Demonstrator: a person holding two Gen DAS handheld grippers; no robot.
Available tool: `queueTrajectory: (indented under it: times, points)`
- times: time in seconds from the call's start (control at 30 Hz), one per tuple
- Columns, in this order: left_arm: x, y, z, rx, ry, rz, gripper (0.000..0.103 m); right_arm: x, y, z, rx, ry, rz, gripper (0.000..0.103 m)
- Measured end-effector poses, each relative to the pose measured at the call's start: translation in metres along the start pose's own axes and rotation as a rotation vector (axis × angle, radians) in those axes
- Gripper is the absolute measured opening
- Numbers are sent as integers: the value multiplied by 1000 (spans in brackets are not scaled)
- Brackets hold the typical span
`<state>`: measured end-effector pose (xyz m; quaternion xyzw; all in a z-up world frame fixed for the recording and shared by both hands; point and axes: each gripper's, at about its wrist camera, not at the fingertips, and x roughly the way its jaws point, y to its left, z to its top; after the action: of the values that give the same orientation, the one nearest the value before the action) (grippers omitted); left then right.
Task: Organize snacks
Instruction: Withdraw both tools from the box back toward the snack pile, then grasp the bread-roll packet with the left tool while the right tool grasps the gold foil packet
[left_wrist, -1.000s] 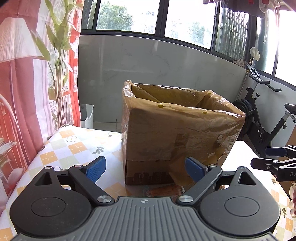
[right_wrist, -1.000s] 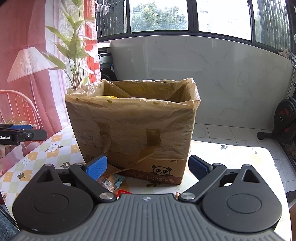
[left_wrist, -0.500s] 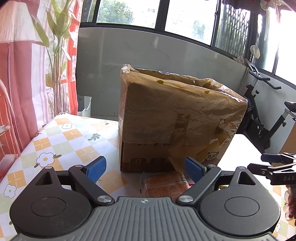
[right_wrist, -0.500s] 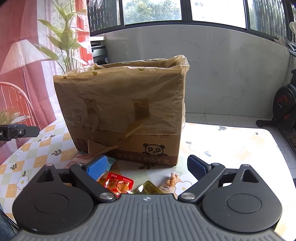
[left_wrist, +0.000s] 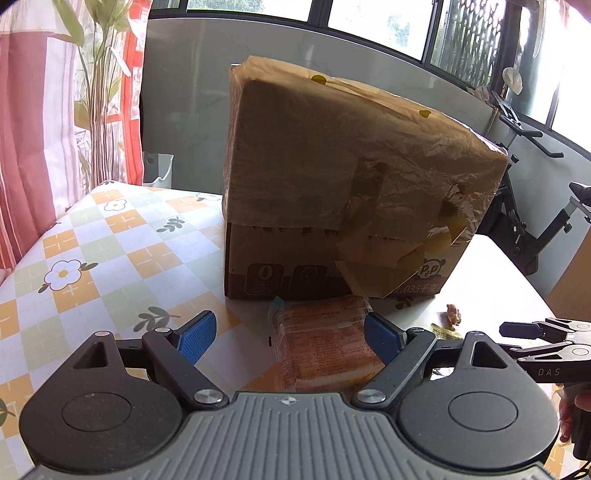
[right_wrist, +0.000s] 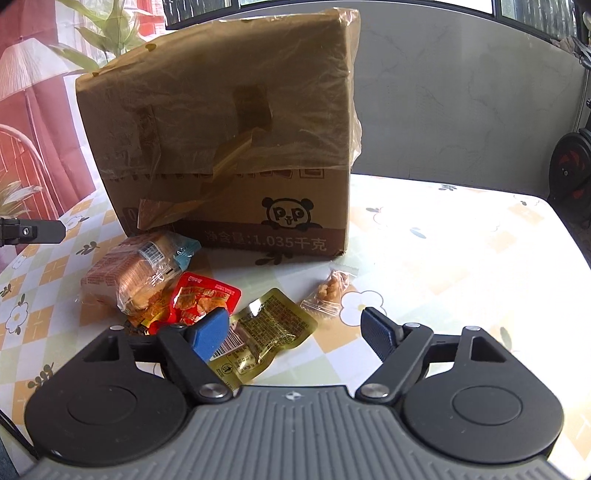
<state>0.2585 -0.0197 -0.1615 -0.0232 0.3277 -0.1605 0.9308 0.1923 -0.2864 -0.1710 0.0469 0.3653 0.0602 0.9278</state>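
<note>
A cardboard box (left_wrist: 343, 192) (right_wrist: 229, 147) lined with a brown plastic bag stands on the table. In front of it lie snacks: an orange bread pack (left_wrist: 325, 343) (right_wrist: 129, 273), a red packet (right_wrist: 201, 295), a gold packet (right_wrist: 266, 328) and a small clear nut packet (right_wrist: 328, 288) (left_wrist: 453, 314). My left gripper (left_wrist: 288, 334) hangs just above the bread pack with its jaws closing, pads clear of it. My right gripper (right_wrist: 295, 332) hovers over the gold packet, jaws closing, gripping nothing. The right gripper's fingers (left_wrist: 535, 328) show at the left wrist view's right edge.
The tablecloth (left_wrist: 92, 258) has orange and green checks with flowers. A red curtain (left_wrist: 29, 110) and a plant (left_wrist: 99, 74) stand at the left. An exercise bike (left_wrist: 535, 206) is behind the table on the right. The left gripper's finger (right_wrist: 33, 230) reaches in at the left.
Both grippers have sunk toward the table, so the box top is now out of sight and the snacks have come into view. The right jaws have narrowed; the left jaws slightly.
</note>
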Motion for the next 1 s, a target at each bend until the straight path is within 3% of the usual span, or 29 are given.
queueTrajectory:
  times: [0.27,0.43,0.7,0.8,0.9,1.0]
  points:
    - [11,4,-5,-15,26,-11,88,21,9,-11,67,76,70,79]
    - [14,7,-7,-29,31,-19,88,34,9,-5,84,87,62,76]
    - [18,11,-9,-51,39,-22,87,45,6,10,121,109,1,72]
    - [18,12,-9,-60,34,-24,87,43,10,15,179,136,-82,73]
    - [19,12,-11,-63,32,-30,87,42,6,17,271,148,-66,73]
    - [17,13,-12,-55,26,-34,87,46,7,21,278,157,-96,73]
